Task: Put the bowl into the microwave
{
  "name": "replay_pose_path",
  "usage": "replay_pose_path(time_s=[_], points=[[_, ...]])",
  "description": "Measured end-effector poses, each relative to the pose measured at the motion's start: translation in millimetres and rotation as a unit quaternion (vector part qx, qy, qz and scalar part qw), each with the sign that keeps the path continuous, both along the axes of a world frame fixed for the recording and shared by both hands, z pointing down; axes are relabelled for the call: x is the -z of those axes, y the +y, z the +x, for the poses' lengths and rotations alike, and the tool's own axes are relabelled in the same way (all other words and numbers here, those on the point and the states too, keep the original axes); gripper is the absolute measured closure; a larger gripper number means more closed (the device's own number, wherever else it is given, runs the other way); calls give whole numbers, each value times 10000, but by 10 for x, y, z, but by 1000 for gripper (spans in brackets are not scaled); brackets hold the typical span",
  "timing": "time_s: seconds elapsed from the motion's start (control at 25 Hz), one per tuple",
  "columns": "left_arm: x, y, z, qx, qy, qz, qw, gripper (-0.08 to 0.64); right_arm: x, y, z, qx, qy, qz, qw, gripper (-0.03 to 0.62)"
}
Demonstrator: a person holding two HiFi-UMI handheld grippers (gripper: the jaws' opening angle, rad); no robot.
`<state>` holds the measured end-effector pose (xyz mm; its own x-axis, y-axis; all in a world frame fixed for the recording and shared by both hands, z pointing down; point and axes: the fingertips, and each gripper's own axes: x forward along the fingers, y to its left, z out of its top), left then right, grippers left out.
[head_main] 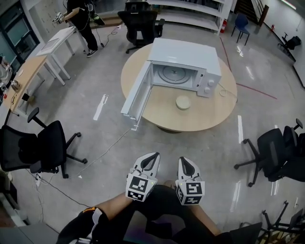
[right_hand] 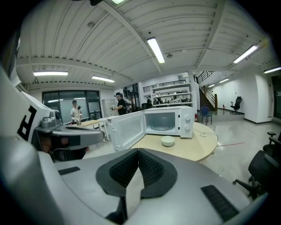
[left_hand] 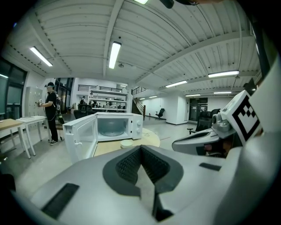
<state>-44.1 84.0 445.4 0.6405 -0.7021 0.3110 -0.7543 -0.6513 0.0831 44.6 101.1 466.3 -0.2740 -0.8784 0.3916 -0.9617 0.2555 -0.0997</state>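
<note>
Side by side, the left hand-held gripper (head_main: 151, 159) and the right hand-held gripper (head_main: 185, 163) each have their jaws pressed together with nothing between them. Well ahead of both, the bowl (head_main: 183, 102) rests on the round bench (head_main: 209, 116), just before the open microwave (head_main: 188, 59).

A round wooden tabletop (head_main: 200, 119) fills the upper middle of the head view, with a thin white cord (head_main: 225, 90) looped at its right edge. A black office chair (head_main: 47, 145) stands at the left, another (head_main: 279, 152) at the right edge, and a third (head_main: 139, 24) at the top behind the tabletop. In the upper left corner a person (head_main: 83, 21) in dark clothes stands beside a white desk (head_main: 59, 40). White shelves (head_main: 190, 12) run along the top, with a blue chair (head_main: 242, 24) to their right. A red line (head_main: 257, 90) crosses the grey floor.
</note>
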Motion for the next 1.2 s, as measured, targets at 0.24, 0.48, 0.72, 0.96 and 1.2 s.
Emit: replay_pose_path(time_s=[0.24, 0.48, 0.72, 0.96, 1.2], points=[[-51, -4, 175, 106, -9, -127, 9999, 514, 1, -42, 151, 185, -39, 36, 9998, 577], [-135, 75, 330, 306, -164, -210, 9992, 514, -85, -1, 313, 353, -170, -39, 9992, 576], [-235, 131, 397, 451, -284, -284, 9982, 514, -204, 20, 410, 437, -288, -102, 9986, 576], [-322, 131, 422, 399, -377, -407, 9977, 514, -305, -6, 429, 403, -356, -237, 9983, 575], [-420, -213, 531, 134, -268, -464, 9985, 514, -389, -236, 500, 212, -226, -354, 9989, 575]])
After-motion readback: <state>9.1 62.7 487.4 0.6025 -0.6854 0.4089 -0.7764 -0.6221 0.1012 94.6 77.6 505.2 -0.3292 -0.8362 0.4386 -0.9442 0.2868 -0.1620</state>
